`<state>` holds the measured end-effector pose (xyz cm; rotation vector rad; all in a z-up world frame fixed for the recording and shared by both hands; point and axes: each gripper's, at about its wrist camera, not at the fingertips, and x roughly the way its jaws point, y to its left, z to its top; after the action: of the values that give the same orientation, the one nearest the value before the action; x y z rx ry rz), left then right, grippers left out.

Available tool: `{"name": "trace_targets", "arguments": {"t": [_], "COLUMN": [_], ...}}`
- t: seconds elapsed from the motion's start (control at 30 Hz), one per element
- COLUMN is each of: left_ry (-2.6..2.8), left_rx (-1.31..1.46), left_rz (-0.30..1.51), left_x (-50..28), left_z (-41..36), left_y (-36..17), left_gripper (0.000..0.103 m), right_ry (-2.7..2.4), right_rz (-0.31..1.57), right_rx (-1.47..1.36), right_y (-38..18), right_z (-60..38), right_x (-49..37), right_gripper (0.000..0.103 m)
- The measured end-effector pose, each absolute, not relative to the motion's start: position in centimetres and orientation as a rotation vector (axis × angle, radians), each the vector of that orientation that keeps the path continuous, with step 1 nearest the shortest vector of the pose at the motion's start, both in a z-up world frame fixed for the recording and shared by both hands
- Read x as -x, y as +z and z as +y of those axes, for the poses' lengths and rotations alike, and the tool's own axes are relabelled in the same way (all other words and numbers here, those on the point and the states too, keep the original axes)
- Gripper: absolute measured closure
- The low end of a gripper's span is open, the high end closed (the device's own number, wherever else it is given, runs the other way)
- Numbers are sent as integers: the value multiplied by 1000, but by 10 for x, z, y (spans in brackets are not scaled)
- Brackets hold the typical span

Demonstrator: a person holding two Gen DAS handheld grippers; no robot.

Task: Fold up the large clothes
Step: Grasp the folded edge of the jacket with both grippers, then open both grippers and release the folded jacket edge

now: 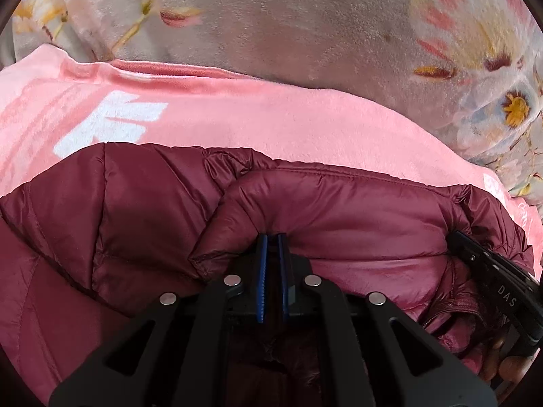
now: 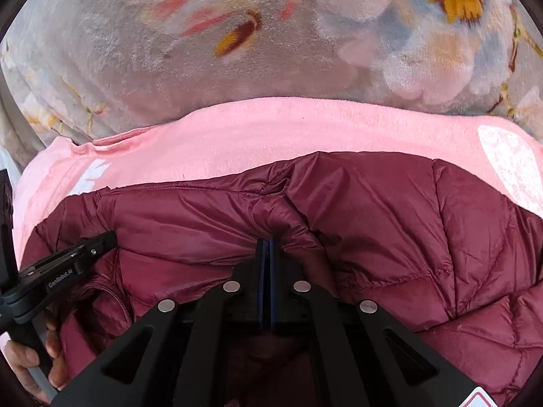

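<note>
Maroon jacket [image 1: 339, 203] fabric pinched between both jaws.

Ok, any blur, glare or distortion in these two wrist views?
Left wrist: fisheye bends the pink blanket edge; floral cover soft toward the rim. Right wrist: same bowing; mild sheen on the maroon jacket, no harsh glare; corners vignetted black.

Maroon quilted jacket [image 1: 142, 210] – pink blanket [image 1: 271, 115] with white print – grey floral cover [image 1: 305, 27].

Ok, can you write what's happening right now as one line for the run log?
step: folding maroon puffer jacket | left tongs: shut on jacket | right tongs: shut on jacket | under jacket: pink blanket
</note>
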<state>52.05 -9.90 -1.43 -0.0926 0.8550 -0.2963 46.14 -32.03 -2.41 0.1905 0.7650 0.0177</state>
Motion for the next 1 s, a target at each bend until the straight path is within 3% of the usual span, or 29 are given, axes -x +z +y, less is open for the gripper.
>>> {"name": "trace_targets", "arguments": {"t": [1.0], "left_ry": [-289], "left_rx": [59], "left_rz": [841], "left_x": [-522], "left_z": [-106], "left_y": [-15], "left_gripper": [97], "right_ry": [28], "right_rz": [763], "right_rx": [-221], "right_y": [-26], "right_z": [-320], "right_x": [-462], "right_gripper": [103]}}
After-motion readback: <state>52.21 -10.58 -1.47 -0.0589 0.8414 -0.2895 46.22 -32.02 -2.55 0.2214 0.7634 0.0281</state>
